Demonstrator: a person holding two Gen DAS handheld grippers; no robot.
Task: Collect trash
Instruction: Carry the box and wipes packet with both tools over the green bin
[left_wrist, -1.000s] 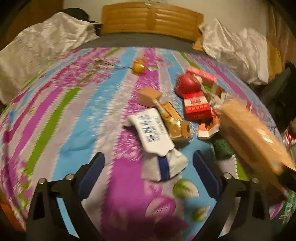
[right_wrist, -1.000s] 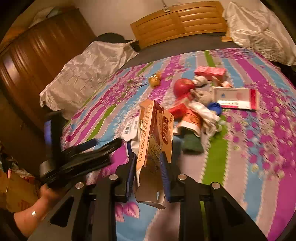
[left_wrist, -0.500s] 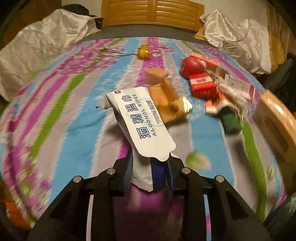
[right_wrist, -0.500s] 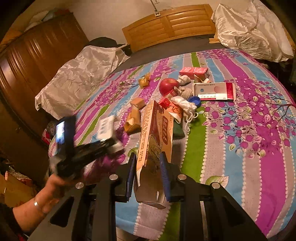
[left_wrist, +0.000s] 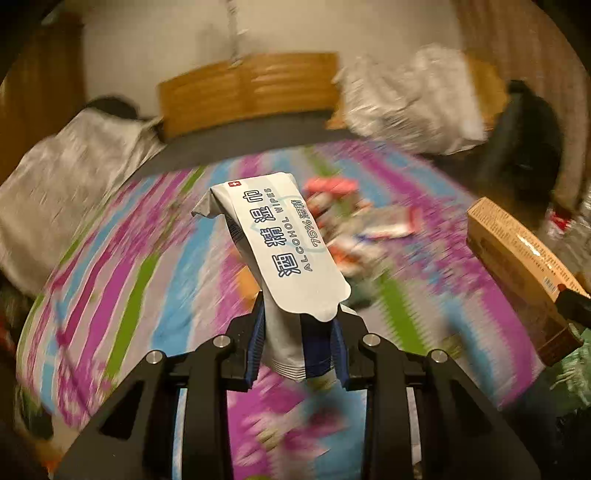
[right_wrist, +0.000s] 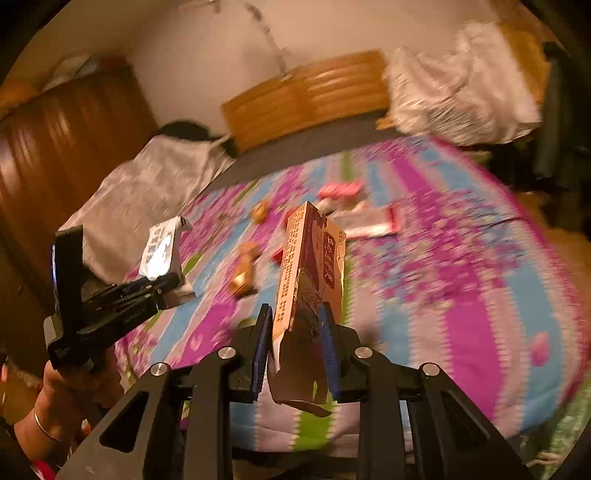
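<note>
A white pack of alcohol wipes stands up between the blue pads of my left gripper, which is shut on its lower end, clear above the bed. My right gripper is shut on a tan cardboard carton with a torn bottom, also held in the air. The right wrist view shows the left gripper with the wipes pack at the left, held by a person's hand. In the left wrist view the carton juts in at the right edge. Loose trash lies on the striped floral bedspread: a pink packet, a white-and-red flat box, gold wrappers.
A wooden headboard stands at the far end of the bed. Silvery-white bundles lie at the far left and far right. A dark wooden wardrobe runs along the left. Both views are blurred by motion.
My left gripper closed on the wipes pack and lifted it off the bed. Both grippers have risen and pulled back from the trash pile. The carton stays in the right gripper.
</note>
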